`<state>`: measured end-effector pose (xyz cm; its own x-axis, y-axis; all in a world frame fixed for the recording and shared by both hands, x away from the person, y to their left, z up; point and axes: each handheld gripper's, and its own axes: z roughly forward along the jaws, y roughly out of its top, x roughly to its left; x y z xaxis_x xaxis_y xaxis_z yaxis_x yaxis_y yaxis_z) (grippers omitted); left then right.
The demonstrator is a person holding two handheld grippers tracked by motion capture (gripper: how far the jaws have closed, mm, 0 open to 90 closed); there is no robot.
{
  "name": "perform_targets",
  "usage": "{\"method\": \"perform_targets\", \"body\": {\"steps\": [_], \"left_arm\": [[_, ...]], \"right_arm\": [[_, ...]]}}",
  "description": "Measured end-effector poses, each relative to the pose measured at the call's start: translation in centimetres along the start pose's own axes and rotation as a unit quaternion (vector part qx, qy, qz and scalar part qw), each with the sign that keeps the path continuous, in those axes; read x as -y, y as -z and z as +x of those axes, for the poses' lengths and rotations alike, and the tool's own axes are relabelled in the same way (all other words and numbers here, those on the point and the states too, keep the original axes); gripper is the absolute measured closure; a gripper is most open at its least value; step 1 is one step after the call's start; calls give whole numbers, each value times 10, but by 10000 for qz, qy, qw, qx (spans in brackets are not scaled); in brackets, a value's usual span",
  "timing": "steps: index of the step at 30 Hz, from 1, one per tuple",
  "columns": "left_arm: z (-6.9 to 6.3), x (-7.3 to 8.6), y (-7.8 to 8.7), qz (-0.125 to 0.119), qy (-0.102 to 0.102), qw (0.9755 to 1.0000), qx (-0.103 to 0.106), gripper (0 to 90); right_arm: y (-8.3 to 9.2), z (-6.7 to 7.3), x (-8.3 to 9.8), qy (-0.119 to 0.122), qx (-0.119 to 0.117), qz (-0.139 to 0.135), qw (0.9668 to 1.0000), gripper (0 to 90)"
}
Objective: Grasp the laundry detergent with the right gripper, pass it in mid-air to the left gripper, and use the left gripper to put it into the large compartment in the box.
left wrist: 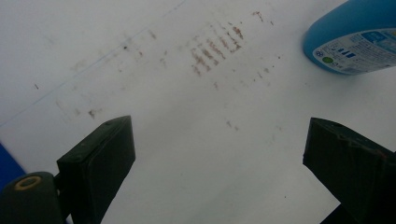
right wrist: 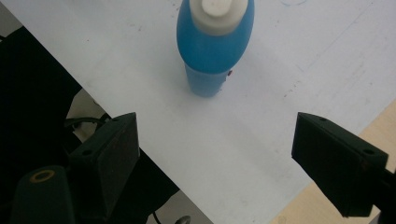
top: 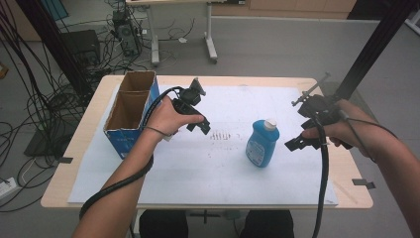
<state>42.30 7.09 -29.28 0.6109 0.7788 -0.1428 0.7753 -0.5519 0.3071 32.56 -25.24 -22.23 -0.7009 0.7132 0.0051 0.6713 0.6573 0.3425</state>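
A blue bottle [top: 262, 143] with a white cap stands upright on the white sheet [top: 213, 163], right of the middle. My left gripper [top: 202, 127] hovers open to the bottle's left, over a patch of brown marks. Its own view has the bottle's [left wrist: 352, 42] lower part at the top right, and its jaws stand wide apart over bare sheet. To the right of the bottle, my right gripper [top: 299, 143] is open and points at it. From that gripper's view the bottle [right wrist: 215, 44] sits ahead of the jaws, with nothing between them.
An open blue cardboard box [top: 130, 110] with two compartments stands at the table's left, close to my left hand. The sheet covers most of the wooden table [top: 346, 173]. A black post [top: 376, 44] rises at the right rear. Cables and equipment lie on the floor beyond.
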Motion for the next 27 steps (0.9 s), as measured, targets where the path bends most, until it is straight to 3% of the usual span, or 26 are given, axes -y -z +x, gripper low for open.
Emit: {"method": "perform_targets", "body": {"steps": [13, 27], "left_arm": [[5, 7, -2, -79, 67, 9999, 87, 91], [2, 13, -5, -89, -30, 9999, 48, 91]], "right_arm": [[-17, -5, 25, -113, 122, -173, 9997, 146], [-33, -7, 43, -190, 181, -259, 9993, 146]]}}
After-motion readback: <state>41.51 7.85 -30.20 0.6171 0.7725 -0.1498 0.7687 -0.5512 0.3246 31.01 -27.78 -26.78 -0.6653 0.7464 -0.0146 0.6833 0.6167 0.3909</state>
